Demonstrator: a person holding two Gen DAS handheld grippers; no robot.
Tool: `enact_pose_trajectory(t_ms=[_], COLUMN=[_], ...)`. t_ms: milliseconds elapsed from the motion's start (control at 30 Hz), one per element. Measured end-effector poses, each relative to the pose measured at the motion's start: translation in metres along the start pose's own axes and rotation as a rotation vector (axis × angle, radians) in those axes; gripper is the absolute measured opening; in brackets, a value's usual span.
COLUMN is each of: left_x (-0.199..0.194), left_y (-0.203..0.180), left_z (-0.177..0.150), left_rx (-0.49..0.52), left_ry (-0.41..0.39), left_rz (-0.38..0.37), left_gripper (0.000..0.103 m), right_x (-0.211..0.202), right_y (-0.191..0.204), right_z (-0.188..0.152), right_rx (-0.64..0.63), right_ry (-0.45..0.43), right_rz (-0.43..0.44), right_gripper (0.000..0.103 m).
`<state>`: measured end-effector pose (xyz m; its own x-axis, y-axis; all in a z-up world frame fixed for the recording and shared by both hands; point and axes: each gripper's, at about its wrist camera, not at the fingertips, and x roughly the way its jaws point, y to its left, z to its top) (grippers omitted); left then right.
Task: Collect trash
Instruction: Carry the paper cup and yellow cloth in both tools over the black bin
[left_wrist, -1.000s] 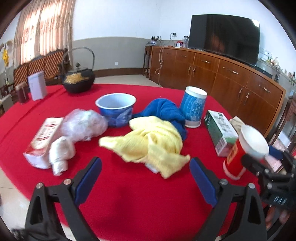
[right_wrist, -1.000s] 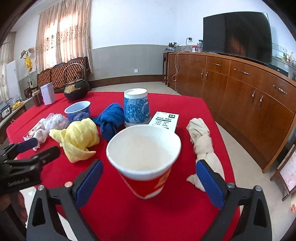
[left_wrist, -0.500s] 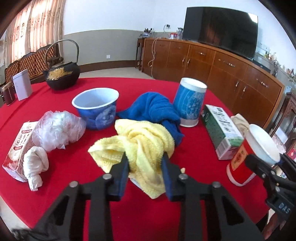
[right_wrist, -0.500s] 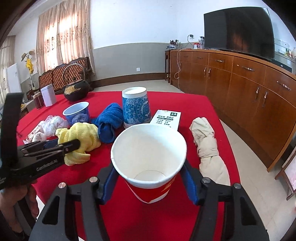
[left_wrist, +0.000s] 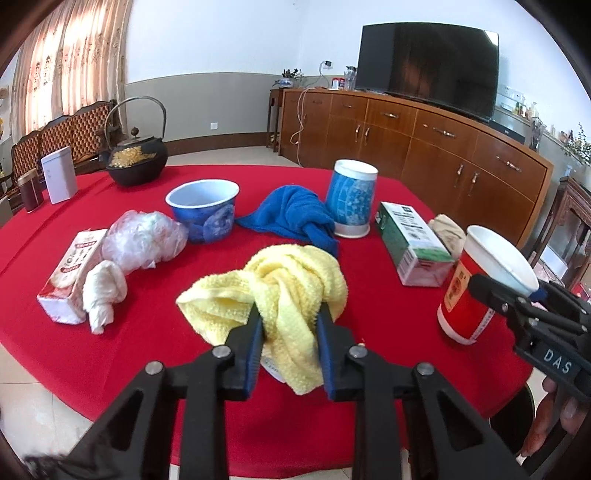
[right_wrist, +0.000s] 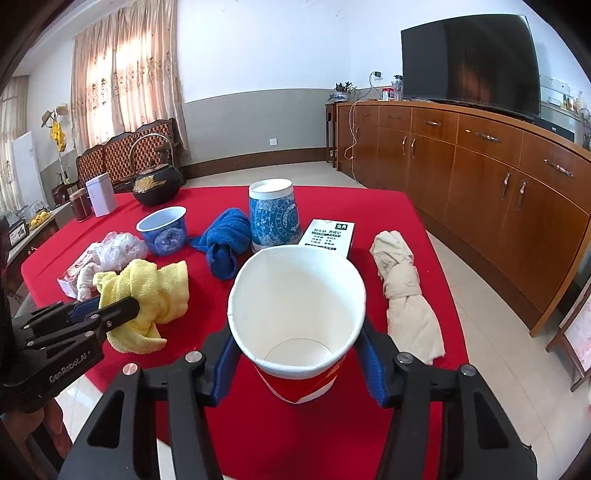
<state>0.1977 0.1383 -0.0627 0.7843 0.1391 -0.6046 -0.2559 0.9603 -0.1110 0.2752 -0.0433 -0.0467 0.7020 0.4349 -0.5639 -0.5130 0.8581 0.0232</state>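
My left gripper (left_wrist: 290, 321) is shut on a crumpled yellow cloth (left_wrist: 284, 288) near the front of the red table (left_wrist: 147, 369); the cloth also shows in the right wrist view (right_wrist: 147, 291). My right gripper (right_wrist: 297, 354) is shut on an empty red and white paper cup (right_wrist: 295, 314), squeezing its rim oval; the cup shows at the right in the left wrist view (left_wrist: 476, 288). The cup looks lifted a little and tilted.
On the table lie a clear plastic wad (left_wrist: 144, 240), a white knotted rag (left_wrist: 103, 295), a pink carton (left_wrist: 70, 273), a blue bowl (left_wrist: 203, 210), a blue towel (left_wrist: 295, 218), a blue patterned cup (left_wrist: 351, 203), a green box (left_wrist: 410, 243), a beige rag (right_wrist: 402, 288) and a black kettle (left_wrist: 136, 162). A wooden sideboard (right_wrist: 498, 184) stands right.
Both grippers went from open to shut: the left closed on the yellow cloth, the right closed on the paper cup and squeezed its rim. The cup has risen slightly.
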Motion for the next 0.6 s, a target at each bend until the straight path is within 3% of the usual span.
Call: enact_pose_trajectory(t_ms=[333,600], left_x=[-0.039,-0.058], left_y=[-0.013,-0.049], left_z=[-0.008,-0.016], left_rx=[0.021,0.072], left_ry=[-0.039,-0.057], left_rz=[-0.05,-0.121], left_gripper=[0.026,0.026], right_x=[-0.048,-0.093], right_y=[-0.005,-0.039], right_z=[-0.012,-0.027], right_rx=[0.014,0.052], right_ry=[-0.044,-0.07], right_rz=[-0.017,-0.089], right_gripper=[0.058,0.058])
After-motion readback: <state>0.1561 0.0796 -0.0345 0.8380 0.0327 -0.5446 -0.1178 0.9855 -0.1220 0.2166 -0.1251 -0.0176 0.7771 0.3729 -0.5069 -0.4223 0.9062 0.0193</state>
